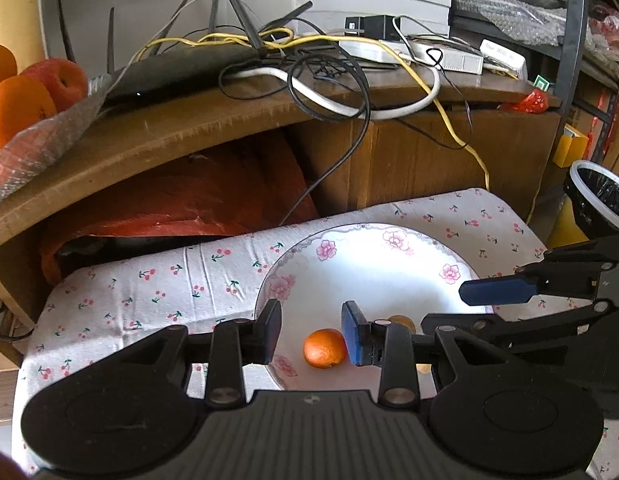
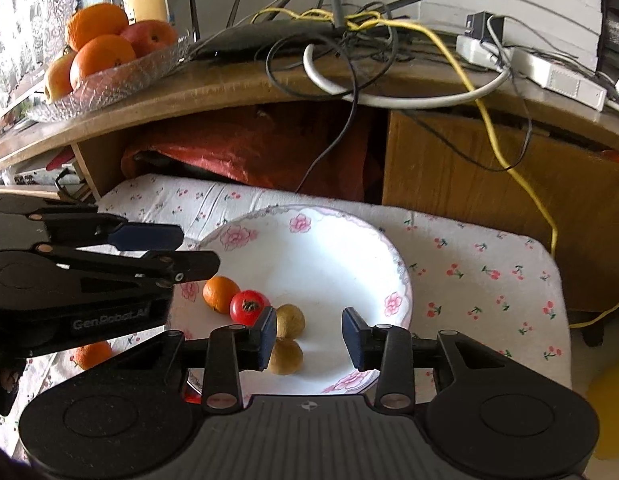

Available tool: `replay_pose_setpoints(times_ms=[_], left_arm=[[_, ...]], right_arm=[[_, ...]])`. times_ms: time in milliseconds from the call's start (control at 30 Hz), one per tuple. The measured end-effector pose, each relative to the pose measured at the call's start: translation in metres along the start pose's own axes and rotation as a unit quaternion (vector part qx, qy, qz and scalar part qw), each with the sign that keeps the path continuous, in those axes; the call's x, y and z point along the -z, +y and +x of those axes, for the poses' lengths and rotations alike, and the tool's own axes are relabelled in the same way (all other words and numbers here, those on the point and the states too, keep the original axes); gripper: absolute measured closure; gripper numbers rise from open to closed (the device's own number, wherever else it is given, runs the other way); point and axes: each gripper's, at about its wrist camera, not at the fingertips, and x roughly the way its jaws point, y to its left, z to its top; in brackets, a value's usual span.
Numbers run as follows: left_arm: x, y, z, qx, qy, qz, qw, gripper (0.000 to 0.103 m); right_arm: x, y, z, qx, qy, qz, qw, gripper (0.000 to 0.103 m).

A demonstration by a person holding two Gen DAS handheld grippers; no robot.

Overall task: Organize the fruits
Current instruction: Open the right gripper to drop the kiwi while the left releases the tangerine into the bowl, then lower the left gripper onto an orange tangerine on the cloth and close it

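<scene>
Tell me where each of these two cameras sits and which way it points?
Left wrist view: sits behind the left gripper, looking forward and down at the white floral plate and small orange mandarin; its own fingers show, open.
Right wrist view: sits behind the right gripper, facing the same plate, red tomato and two brownish-yellow round fruits; own fingers open.
Shared: plate, mandarin, wooden shelf; each sees the other gripper.

Both grippers were black plastic, the left gripper (image 1: 311, 334) and the right gripper (image 2: 309, 336) each with blue pads (image 1: 352, 336) on the fingers, round silver screws, a ribbed grey base, and white "GenRobot.AI" lettering on the side.
</scene>
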Motion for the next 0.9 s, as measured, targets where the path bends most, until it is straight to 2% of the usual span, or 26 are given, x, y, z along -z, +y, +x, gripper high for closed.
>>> replay_pose_setpoints(times_ms=[300, 600, 900], left_arm=[[0.000, -0.002, -0.027, 0.003, -0.013, -0.007, 0.9999, 0.061], [0.016, -0.005, -0.060, 0.009, -0.014, -0.017, 0.9997, 0.061], [0.041, 0.001, -0.103, 0.002, -0.017, -0.039, 0.9991, 0.061]], right_arm=[[0.001, 0.001, -0.027, 0.001, -0.019, 0.015, 1.000, 0.070], [0.013, 0.004, -0.058, 0.007, -0.026, 0.033, 0.999, 0.070], [0.043, 0.013, -0.089, 0.003, -0.021, 0.053, 0.998, 0.070]])
